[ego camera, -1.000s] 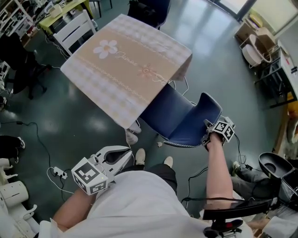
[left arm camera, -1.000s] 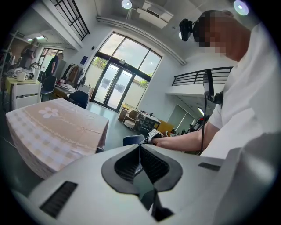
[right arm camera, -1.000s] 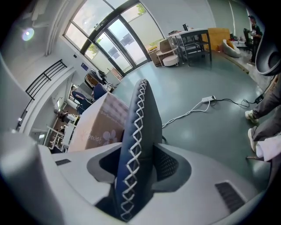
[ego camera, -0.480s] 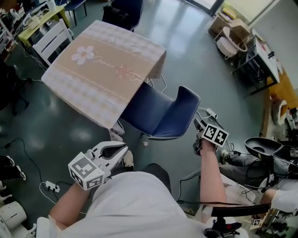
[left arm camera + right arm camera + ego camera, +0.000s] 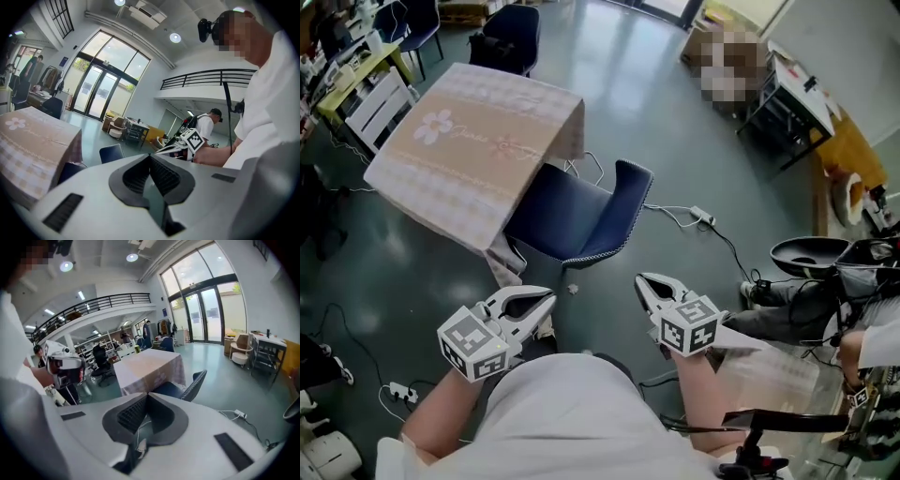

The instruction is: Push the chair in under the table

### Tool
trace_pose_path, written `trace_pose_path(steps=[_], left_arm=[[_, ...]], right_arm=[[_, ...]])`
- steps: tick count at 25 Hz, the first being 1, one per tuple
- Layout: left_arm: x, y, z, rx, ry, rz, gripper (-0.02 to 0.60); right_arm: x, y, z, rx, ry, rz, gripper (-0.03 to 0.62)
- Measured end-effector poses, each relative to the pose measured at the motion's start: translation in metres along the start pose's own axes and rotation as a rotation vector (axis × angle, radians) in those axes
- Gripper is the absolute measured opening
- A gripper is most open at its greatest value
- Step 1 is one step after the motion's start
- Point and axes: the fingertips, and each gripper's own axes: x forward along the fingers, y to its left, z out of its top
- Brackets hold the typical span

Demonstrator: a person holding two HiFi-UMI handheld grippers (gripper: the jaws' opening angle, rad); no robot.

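Observation:
The blue chair (image 5: pixel 581 220) stands with its seat partly beneath the table (image 5: pixel 473 141), which wears a tan flowered cloth; its backrest faces me. Both grippers hang close to my body, well short of the chair. My left gripper (image 5: pixel 546 298) is shut and holds nothing. My right gripper (image 5: pixel 643 279) is also shut and empty. In the right gripper view the shut gripper (image 5: pixel 147 397) points towards the table (image 5: pixel 147 366) and the chair (image 5: pixel 190 385). The left gripper view shows the shut gripper (image 5: pixel 150 157), the table (image 5: pixel 33 140) and the chair (image 5: pixel 111 152).
A dark chair (image 5: pixel 506 33) stands beyond the table and a white slatted chair (image 5: pixel 380 98) to its left. A cable with a power strip (image 5: pixel 698 216) lies on the floor right of the blue chair. A black stool (image 5: pixel 811 253) and a seated person's legs are at the right.
My right gripper has come off the chair's backrest, pulled back towards my body, rolled over and shut. The chair and table now lie farther from me. The left gripper stays shut.

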Motion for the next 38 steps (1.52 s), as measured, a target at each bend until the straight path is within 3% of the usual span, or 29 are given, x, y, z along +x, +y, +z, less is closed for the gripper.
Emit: trace_pose_path(steps=[6,13,17,20,27,38], left_arm=[[0.021,-0.082,-0.033,0.009,0.032,0.046,0.011],[-0.016,-0.133,-0.072,-0.033,0.071,0.126,0.011],[-0.036,-0.139,-0.084,-0.033,0.077,0.136,0.011],[-0.045,-0.141,-0.078,0.001,0.074,0.103,0.011],[-0.105,-0.141,-0.064,0.059,0.064,0.009,0.011],[-0.195,-0.121,-0.090,0.048,0.078,-0.028,0.011]], right_arm=[[-0.063,0.050,-0.046,-0.100,-0.016,0.126,0.014],[-0.090,0.092,-0.079,-0.127,-0.039,0.211,0.014],[-0.095,0.120,-0.090,-0.163,-0.047,0.222,0.014],[-0.098,0.139,-0.088,-0.175,-0.064,0.219,0.014],[-0.097,0.197,-0.067,-0.180,-0.125,0.116,0.014],[-0.074,0.301,-0.076,-0.210,-0.132,0.095,0.014]])
